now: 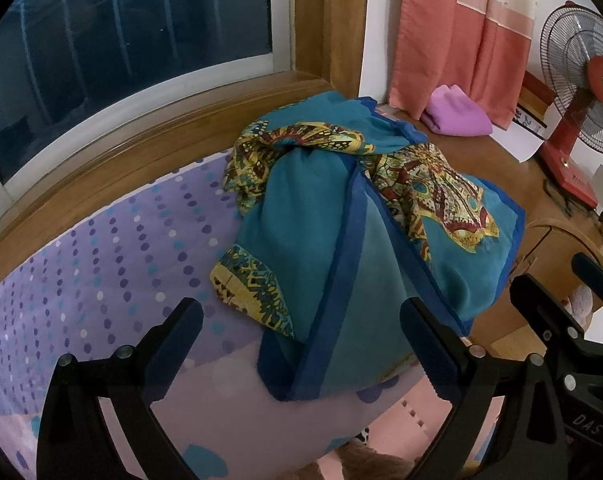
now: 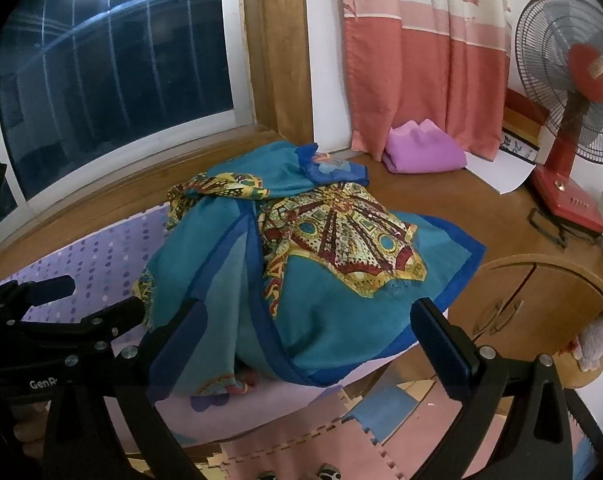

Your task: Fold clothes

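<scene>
Cloth: a teal patterned scarf (image 1: 341, 216) lies crumpled in a heap on the near end of the bed (image 1: 81, 260).
Hand-held grippers: left (image 1: 301, 344) and right (image 2: 313, 340) spread wide, holding nothing, near the heap.
Progress: folding not begun.
Done: a pink cloth (image 2: 421, 148) lies folded, far right.

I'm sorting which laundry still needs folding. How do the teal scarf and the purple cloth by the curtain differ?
The teal scarf is crumpled in a loose heap; the purple cloth looks folded into a compact bundle. The scarf bears a yellow and red pattern and a blue border; the cloth is plain. The scarf lies on the dotted sheet, near the grippers; the cloth sits farther back on the wooden ledge. Neither is held.
</scene>
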{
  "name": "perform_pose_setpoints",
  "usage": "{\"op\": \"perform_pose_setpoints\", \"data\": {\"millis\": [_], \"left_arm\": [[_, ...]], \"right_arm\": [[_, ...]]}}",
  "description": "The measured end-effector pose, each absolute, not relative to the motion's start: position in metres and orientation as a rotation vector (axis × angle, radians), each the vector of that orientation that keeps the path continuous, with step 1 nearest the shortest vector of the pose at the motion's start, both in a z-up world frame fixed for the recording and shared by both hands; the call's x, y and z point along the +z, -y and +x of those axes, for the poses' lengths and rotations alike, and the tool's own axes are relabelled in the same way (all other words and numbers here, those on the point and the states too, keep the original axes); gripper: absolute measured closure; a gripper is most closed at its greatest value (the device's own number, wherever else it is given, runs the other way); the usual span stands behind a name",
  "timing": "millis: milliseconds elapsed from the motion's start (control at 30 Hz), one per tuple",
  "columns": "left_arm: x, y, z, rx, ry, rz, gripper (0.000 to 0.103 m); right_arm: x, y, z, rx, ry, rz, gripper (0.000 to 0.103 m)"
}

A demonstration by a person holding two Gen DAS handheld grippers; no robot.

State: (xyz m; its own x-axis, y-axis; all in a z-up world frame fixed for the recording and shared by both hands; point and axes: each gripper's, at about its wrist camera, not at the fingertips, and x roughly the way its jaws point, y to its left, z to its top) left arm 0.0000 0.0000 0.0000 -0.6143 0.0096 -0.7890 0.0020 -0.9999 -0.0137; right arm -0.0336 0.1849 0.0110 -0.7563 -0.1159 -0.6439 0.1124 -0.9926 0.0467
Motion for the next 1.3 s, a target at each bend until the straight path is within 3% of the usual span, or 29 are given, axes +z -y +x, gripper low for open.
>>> {"op": "perform_pose_setpoints", "data": {"millis": [1300], "left_arm": [[-0.004, 0.011, -0.003, 2.786, -0.016, -1.369, 0.002]], "right_arm": [[0.009, -0.176, -0.029, -2.862, 0.045, 1.069, 0.0]]}}
